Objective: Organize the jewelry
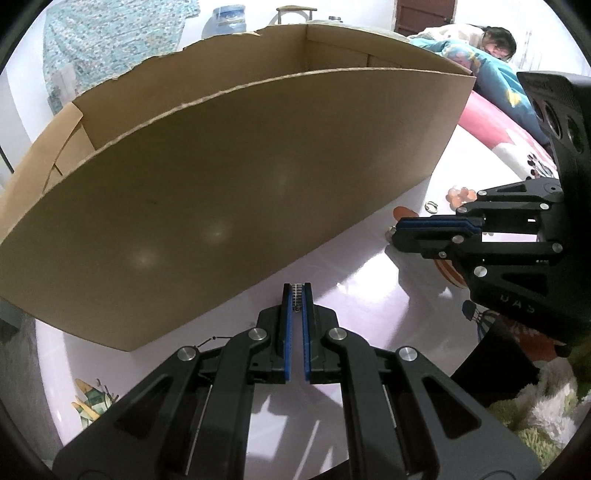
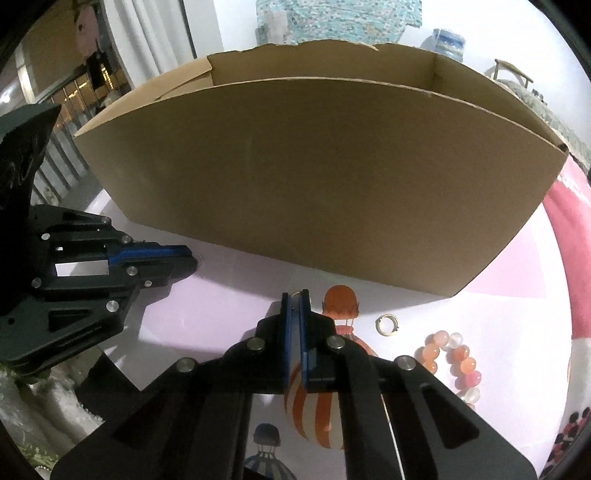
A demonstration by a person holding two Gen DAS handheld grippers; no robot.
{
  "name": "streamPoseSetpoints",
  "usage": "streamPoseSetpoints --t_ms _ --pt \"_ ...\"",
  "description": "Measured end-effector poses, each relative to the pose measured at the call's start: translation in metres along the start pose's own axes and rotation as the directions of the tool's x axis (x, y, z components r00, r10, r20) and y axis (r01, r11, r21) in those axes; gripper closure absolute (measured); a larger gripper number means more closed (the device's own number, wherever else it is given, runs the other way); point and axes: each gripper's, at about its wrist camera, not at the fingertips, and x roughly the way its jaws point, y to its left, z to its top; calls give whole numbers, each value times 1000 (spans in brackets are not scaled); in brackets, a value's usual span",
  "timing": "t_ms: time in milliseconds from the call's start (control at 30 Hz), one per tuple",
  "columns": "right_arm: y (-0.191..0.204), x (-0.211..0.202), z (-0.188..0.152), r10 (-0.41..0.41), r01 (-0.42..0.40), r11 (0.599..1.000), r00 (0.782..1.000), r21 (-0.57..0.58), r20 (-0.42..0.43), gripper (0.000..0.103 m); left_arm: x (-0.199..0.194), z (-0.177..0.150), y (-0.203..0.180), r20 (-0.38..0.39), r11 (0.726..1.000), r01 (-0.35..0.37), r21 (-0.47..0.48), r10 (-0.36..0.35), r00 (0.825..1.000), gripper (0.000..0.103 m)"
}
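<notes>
My left gripper (image 1: 296, 291) is shut on a small silver studded piece of jewelry (image 1: 296, 295) pinched at its fingertips, close to the near wall of a large open cardboard box (image 1: 229, 192). To its right, my right gripper (image 1: 397, 227) points left. In the right wrist view the right gripper (image 2: 295, 295) is shut on a small metal ring (image 2: 296, 294) that peeks out at its tips. A second ring (image 2: 387, 324) and a pink and orange bead bracelet (image 2: 454, 362) lie on the cloth to its right. The left gripper (image 2: 190, 258) shows at the left.
The box (image 2: 325, 177) fills the far side of a table cloth (image 2: 221, 295) printed with hot-air balloons. A shaggy green and white rug (image 1: 546, 406) lies beyond the table's edge. A person (image 1: 495, 40) rests on bedding in the background, near a water jug (image 1: 229, 18).
</notes>
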Motion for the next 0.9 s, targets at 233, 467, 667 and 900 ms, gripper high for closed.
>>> streamPoseSetpoints --t_ms 233,467,667,900 --pt "-3 -10 -1 26 -26 1000 1000 15 3 98 0 2 -2 -5 1000 -7 1 7 1000 99" --pt "-6 -6 2 6 -6 1000 1000 4 -3 77 2 4 -2 -9 1000 -13 -4 13 1000 99" --pt "1 0 4 -13 13 999 1000 -31 -4 78 2 4 -3 -8 1000 -11 -5 11 1000 99" --pt "5 -1 3 -11 10 998 1000 -58 -18 92 3 4 -4 -8 1000 -8 -6 7 1000 99"
